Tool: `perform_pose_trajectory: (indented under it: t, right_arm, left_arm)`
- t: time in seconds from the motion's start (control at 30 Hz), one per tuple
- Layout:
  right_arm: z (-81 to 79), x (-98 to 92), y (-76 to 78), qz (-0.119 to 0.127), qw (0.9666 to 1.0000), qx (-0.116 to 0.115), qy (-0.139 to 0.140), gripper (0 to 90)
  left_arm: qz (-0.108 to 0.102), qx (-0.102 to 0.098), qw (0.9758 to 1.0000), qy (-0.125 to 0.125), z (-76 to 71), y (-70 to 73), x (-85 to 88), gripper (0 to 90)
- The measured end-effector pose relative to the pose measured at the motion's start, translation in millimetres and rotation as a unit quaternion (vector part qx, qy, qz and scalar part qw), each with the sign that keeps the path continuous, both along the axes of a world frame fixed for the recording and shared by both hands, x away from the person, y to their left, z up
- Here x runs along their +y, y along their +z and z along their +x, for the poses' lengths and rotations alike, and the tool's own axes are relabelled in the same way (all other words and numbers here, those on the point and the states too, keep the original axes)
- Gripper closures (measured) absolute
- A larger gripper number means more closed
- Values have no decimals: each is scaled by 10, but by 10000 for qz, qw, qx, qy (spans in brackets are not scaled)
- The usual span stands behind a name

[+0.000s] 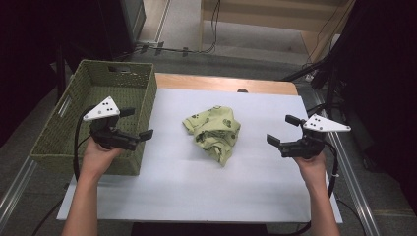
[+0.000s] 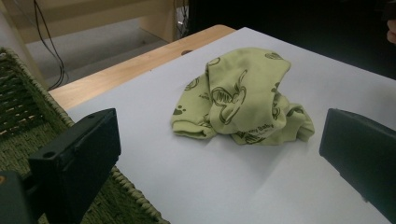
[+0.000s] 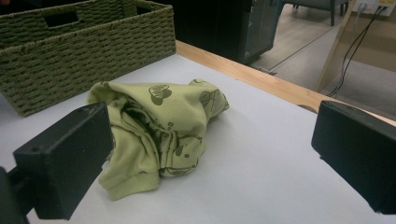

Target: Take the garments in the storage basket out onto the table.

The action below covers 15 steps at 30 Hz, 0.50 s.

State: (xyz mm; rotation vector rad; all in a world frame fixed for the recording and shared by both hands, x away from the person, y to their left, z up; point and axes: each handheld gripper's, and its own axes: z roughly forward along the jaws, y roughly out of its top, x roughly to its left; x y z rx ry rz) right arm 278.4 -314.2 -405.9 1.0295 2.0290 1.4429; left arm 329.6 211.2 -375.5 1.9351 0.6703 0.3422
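Note:
A crumpled light-green cloth with dark prints (image 1: 214,131) lies in the middle of the white sheet (image 1: 196,187). The same cloth (image 2: 238,100) shows ahead of the left jaws, and as the cloth (image 3: 156,128) between and beyond the right jaws. My left gripper (image 1: 136,123) is held open over the right edge of the green woven basket (image 1: 74,93), pointing toward the cloth. At the sheet's right side my right gripper (image 1: 282,130) is open too, facing the cloth from the other side. Nothing sits between either pair of jaws.
The basket (image 3: 84,46) stands at the table's left, with the basket wall (image 2: 28,116) right below the left gripper. A wooden table edge (image 1: 221,82) runs along the back. Cables and floor lie beyond it. A metal rail (image 1: 351,187) borders the right.

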Motion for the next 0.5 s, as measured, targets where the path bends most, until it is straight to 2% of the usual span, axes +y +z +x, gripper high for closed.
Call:
perform_pose_trajectory:
  t: [0.5]
  right_arm:
    - [-23, 3, 12, 1, 10000, -31, -9, 0]
  left_arm:
    - [-80, 0, 10000, 4, 1, -6, 54, 0]
